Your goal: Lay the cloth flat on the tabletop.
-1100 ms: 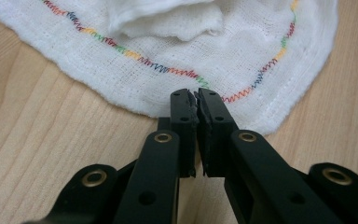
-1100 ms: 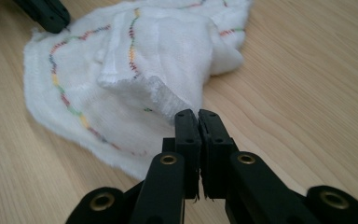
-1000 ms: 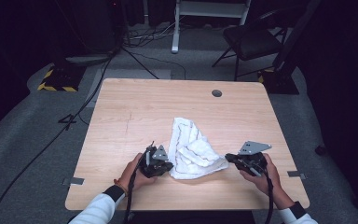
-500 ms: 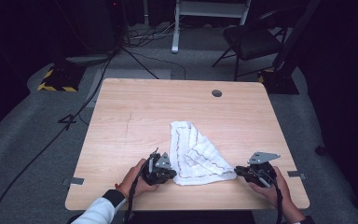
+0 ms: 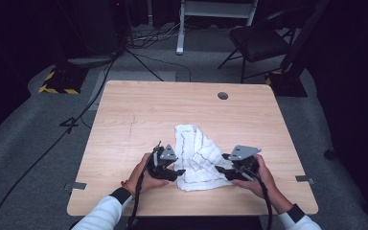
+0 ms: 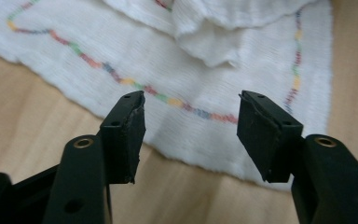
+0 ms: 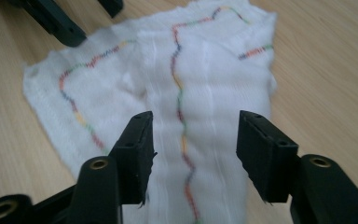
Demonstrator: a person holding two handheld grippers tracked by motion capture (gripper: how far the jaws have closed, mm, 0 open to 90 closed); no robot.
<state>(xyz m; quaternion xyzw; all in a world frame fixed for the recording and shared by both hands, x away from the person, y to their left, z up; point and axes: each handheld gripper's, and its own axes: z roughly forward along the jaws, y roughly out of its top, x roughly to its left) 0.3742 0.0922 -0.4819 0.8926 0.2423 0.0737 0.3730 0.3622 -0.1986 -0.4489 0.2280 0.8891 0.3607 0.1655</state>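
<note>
dark room, wooden table [image 5: 143, 110] | towel [image 5: 196, 148] rumpled, folds hide its underlayers | left claw [image 6: 191, 121] apart | right claw [image 7: 193, 140] apart

The cloth [image 5: 199, 155] is white, edged with a wavy stitched line of red, yellow, green and blue. The table [image 5: 148, 110] is pale wood grain. Both grippers' fingers [image 6: 123, 135] are black.

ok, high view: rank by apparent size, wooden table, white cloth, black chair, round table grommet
1. Light wooden table, largest by far.
2. Black chair and white cloth with coloured stitching look alike; the chair stands farther off, so no ranking.
3. Small round dark grommet, smallest.
</note>
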